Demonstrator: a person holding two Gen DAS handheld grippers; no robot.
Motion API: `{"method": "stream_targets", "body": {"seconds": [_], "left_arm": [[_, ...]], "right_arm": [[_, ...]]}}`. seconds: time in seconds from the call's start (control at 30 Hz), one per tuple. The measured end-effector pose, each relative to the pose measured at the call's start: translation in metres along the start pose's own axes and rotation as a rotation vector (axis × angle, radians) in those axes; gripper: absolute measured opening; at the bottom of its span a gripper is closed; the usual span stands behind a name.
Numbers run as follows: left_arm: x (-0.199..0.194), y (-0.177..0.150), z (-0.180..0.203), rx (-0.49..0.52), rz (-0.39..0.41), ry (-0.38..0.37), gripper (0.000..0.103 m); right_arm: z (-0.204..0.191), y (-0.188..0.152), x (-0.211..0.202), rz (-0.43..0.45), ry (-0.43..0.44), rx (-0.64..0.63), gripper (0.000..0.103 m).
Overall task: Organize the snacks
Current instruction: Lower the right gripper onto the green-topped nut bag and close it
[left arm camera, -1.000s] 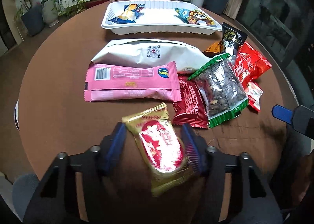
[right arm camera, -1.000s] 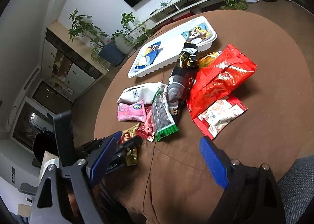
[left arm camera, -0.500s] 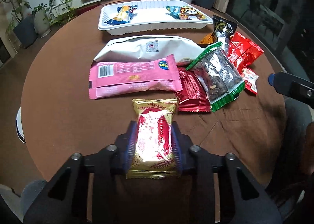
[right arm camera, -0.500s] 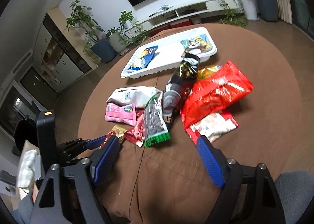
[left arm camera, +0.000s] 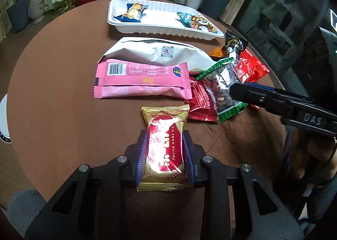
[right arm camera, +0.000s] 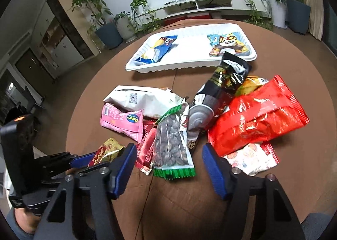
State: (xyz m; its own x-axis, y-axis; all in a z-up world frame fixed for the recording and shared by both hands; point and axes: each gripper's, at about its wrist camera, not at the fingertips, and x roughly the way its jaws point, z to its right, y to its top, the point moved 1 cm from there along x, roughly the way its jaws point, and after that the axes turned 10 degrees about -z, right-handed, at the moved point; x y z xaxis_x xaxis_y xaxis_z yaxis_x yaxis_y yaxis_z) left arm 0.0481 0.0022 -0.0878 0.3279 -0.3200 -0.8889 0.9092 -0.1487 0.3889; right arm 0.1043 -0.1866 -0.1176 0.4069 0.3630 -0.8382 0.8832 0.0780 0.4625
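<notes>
Since a second ago your left tongs (left arm camera: 165, 153) have clamped the gold-and-red pie packet (left arm camera: 164, 145) low on the counter (left arm camera: 63, 103), while your right tongs (right arm camera: 168, 168), narrowing but empty, straddle the green-edged nut bag (right arm camera: 171, 145), so lift the pie level toward the white tray (left arm camera: 160, 27).

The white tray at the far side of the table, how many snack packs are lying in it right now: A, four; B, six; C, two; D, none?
C: the white tray holds just two packs, a blue and yellow pack at one end and a panda-print pack at the other, with bare tray between them.
</notes>
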Motion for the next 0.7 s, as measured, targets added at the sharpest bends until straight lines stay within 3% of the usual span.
{"method": "stream_targets", "body": {"seconds": [0.33, 0.7], "left_arm": [[-0.001, 0.0, -0.003, -0.018, 0.013, -0.035, 0.029], [0.0, 0.001, -0.006, -0.021, 0.016, -0.048, 0.029]], "right_arm": [[-0.009, 0.004, 0.006, -0.011, -0.027, -0.042, 0.041], [-0.009, 0.011, 0.026, -0.08, -0.007, -0.055, 0.038]]}}
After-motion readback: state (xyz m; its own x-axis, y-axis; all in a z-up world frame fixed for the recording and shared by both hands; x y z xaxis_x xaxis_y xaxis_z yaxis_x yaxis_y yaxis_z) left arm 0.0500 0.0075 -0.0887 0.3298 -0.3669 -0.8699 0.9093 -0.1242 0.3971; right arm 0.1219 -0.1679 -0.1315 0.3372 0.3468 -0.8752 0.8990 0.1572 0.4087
